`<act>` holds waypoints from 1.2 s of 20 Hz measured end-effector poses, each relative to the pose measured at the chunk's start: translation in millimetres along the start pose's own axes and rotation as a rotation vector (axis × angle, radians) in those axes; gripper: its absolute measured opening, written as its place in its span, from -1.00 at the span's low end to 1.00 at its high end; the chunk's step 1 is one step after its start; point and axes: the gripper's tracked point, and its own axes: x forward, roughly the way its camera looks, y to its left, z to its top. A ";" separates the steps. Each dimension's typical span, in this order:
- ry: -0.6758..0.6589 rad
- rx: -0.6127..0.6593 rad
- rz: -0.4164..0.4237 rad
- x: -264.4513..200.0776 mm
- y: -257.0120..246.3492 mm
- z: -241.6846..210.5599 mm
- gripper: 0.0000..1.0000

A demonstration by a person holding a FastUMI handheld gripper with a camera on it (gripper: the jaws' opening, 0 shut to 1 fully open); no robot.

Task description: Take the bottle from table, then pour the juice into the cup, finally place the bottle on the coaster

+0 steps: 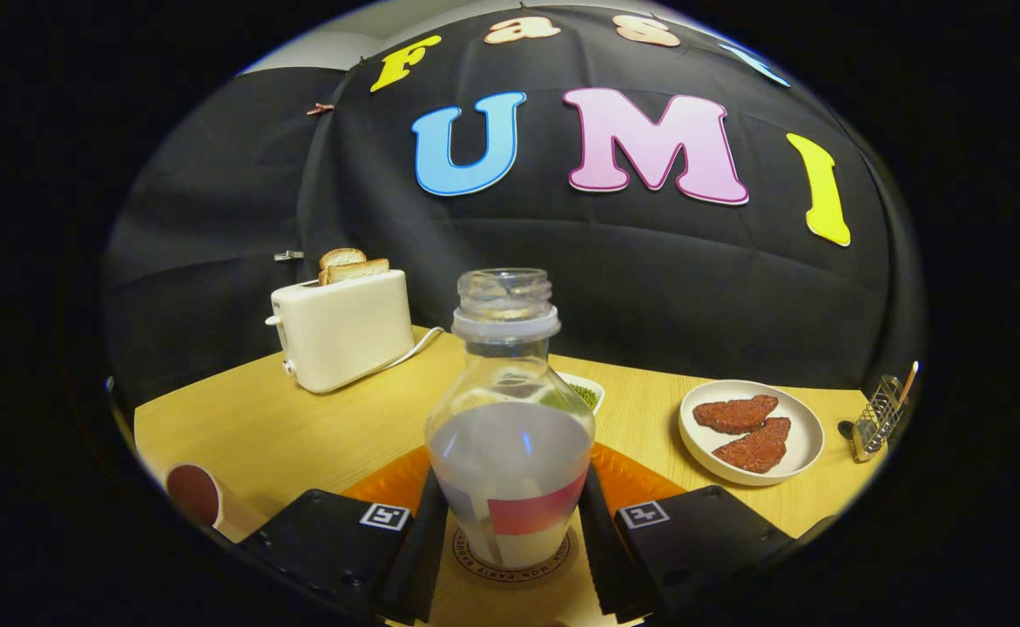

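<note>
A clear uncapped bottle (510, 435) with pale liquid in its lower half and a red-and-white label stands upright between my fingers. Its base rests on a round tan coaster (510, 570) with a printed ring, which lies on an orange mat (388, 479). My gripper (510, 514) is shut on the bottle, both fingers (422, 540) pressing its sides low on the body. A cup (196, 496) with a dark reddish inside sits to the left of the fingers, near the table's edge.
A cream toaster (344, 335) with two bread slices stands at the back left on the wooden table (257, 427). A white plate (753, 431) with two brown patties lies to the right. A small dish of green bits (584, 392) sits behind the bottle. A wire holder (880, 418) stands far right.
</note>
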 end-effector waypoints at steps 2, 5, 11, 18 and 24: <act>0.000 -0.004 0.000 -0.1 0.0 -1.0 0.47; 0.016 0.001 0.000 -0.1 0.1 -4.2 0.53; 0.061 0.008 -0.002 -12.5 -0.4 -9.4 0.99; 0.151 0.004 0.015 -59.8 3.0 -24.2 0.99; 0.198 -0.031 -0.129 -134.9 -14.9 -5.1 0.99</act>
